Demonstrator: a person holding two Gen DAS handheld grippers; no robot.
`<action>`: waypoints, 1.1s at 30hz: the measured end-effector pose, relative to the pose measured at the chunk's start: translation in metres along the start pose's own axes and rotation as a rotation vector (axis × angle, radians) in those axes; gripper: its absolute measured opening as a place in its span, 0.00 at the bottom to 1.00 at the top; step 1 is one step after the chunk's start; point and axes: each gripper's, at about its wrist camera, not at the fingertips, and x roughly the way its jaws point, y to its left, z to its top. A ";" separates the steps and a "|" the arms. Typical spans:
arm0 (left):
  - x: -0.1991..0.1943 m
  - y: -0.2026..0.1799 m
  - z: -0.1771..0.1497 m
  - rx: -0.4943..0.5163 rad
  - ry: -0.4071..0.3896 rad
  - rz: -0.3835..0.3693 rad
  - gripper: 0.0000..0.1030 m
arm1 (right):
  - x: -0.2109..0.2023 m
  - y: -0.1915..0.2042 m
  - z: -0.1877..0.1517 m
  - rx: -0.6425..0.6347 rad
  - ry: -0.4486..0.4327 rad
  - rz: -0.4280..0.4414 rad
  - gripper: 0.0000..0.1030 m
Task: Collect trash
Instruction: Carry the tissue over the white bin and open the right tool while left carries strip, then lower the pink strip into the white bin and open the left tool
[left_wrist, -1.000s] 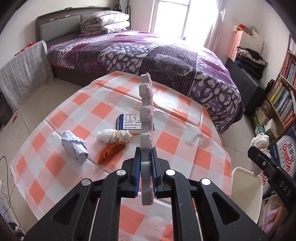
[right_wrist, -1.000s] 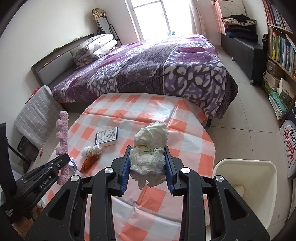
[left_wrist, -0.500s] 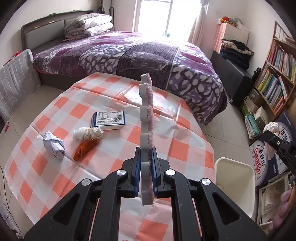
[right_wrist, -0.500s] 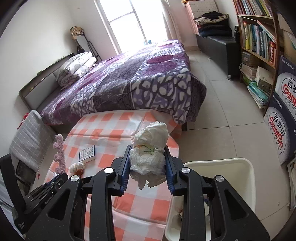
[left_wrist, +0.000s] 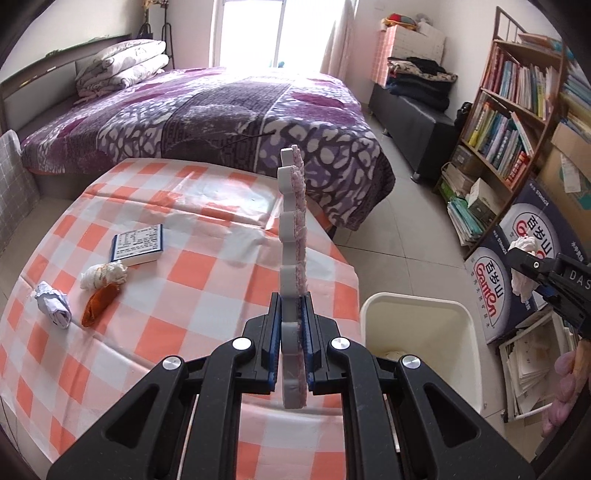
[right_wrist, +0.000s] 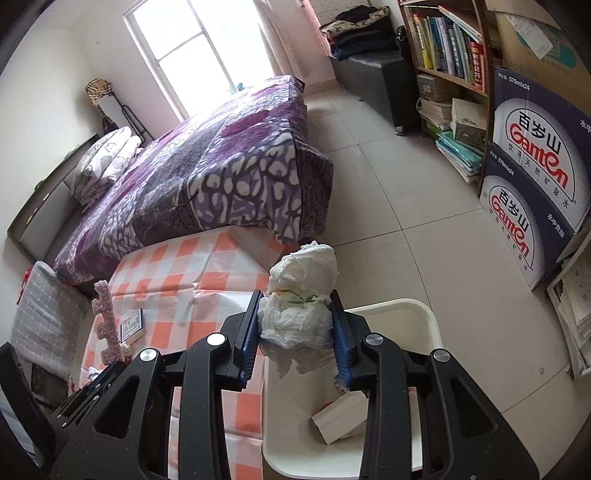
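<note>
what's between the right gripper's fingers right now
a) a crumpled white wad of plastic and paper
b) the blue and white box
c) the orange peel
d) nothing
a, the right gripper has the crumpled white wad between its fingers, above the white bin; its jaws have just been opening. The blue and white box and the orange peel lie on the checked table.

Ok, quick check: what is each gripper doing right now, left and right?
Left gripper: shut on the pink foam strip.
Right gripper: jaws have just been opening, the white crumpled wad between them, over the white bin.
</note>
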 end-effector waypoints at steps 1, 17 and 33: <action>0.001 -0.006 -0.001 0.009 0.003 -0.009 0.10 | -0.001 -0.007 0.001 0.016 0.001 -0.006 0.42; 0.028 -0.077 -0.018 0.136 0.069 -0.094 0.10 | -0.017 -0.057 0.010 0.126 -0.053 -0.072 0.89; 0.046 -0.069 -0.025 0.086 0.168 -0.171 0.55 | -0.009 -0.044 0.008 0.124 -0.025 -0.066 0.92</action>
